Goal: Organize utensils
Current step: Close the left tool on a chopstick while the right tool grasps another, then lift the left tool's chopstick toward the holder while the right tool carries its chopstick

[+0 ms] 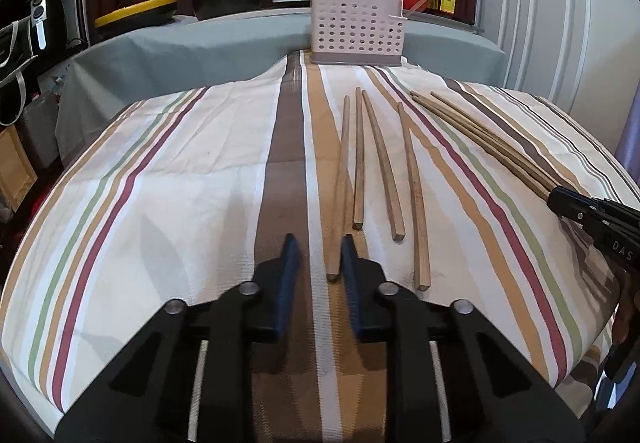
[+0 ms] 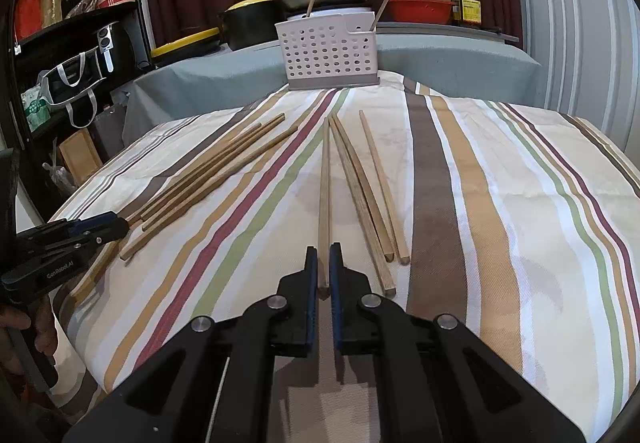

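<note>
Wooden chopstick (image 2: pixel 325 203) runs near-to-far, its near end between the right gripper (image 2: pixel 324 255) fingers, nearly closed; left gripper (image 1: pixel 320 255) released.

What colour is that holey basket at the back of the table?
The basket is white with a grey base, clearest in the right wrist view.

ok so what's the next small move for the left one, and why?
Probably close the left tongs on the leftmost chopstick. They stand open, and that stick's near end already lies between the fingers, hugging the right-hand finger. It looks free of its neighbours, so a grip there should lift it alone toward the white holder.
</note>
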The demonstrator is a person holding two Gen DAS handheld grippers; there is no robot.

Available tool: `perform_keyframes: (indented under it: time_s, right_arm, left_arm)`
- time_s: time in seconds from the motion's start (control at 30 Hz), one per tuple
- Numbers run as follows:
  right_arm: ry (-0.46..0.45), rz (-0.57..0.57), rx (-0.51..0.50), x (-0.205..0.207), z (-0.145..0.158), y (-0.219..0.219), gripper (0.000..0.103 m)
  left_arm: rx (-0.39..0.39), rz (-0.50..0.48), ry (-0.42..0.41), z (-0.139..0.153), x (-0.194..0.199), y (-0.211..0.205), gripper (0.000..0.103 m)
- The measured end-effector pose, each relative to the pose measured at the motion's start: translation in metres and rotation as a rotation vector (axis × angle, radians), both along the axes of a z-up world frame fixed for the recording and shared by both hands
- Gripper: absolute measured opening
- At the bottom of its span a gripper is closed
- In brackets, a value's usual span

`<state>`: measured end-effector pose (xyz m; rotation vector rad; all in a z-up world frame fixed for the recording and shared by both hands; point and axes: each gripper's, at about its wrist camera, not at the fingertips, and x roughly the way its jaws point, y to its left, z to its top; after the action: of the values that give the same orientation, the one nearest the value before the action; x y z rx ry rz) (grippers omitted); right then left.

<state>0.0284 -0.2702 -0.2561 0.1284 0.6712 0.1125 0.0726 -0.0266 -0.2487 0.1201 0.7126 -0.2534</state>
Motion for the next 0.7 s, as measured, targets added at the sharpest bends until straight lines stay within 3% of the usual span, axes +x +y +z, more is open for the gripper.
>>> perform_keyframes:
  time_s: [0.2,0.47,0.7]
  right_arm:
    - [-0.003,-0.002,0.004,0.000,0.000,-0.001,0.007]
    - [-0.011,-0.003,0.009,-0.002,0.002,-0.001,0.007]
    - [-0.070,-0.005,-0.015,-0.014,0.023,0.000,0.007]
  left_arm:
    - [0.043,-0.025,-0.031,-0.003,-0.007,-0.010,0.008]
    - [0.055,-0.041,-0.044,-0.001,-0.011,-0.013,0.007]
    - [0.039,-0.037,-0.099,0.021,-0.023,-0.010,0.006]
